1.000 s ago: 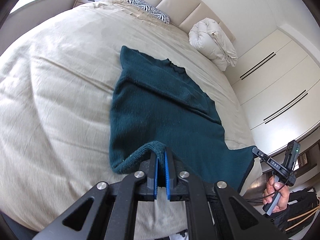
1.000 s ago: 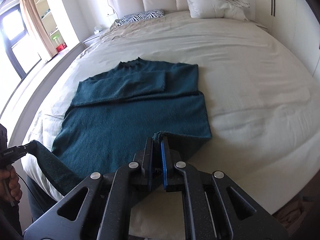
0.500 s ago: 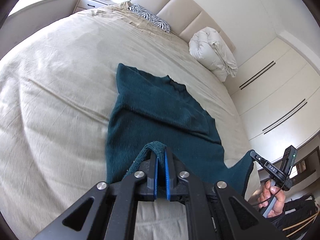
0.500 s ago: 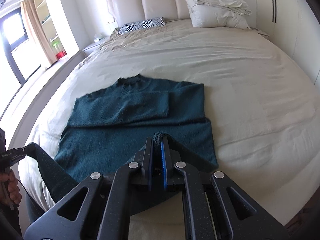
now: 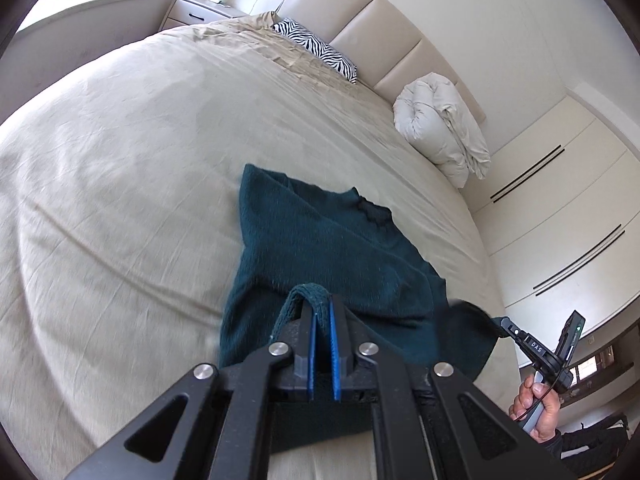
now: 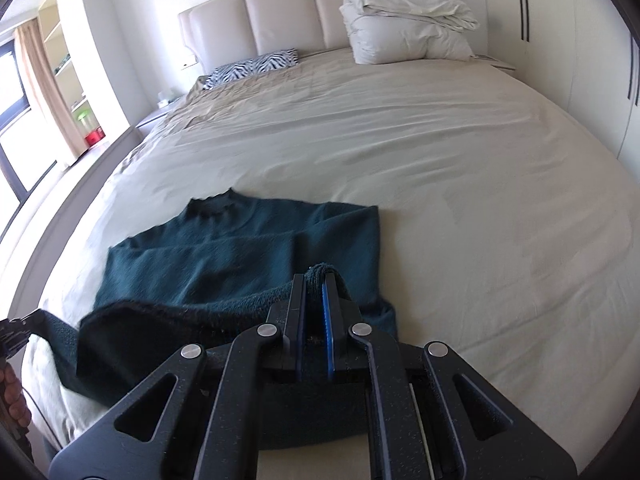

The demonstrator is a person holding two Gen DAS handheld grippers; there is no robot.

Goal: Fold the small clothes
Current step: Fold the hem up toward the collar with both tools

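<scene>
Dark teal knit sweater lying collar-away on beige bed sheet, left gripper jaws pinching one hem corner, right gripper jaws pinching the other, hem lifted above the sweater's body

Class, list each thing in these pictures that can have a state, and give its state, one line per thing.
Sweater: sleeves folded across the chest, bottom hem lifted off the bed.
Left gripper: shut on the sweater's hem.
Right gripper: shut on the sweater's hem.
Duvet: folded, piled by the headboard.
Bed: made, sheet lightly creased.
</scene>
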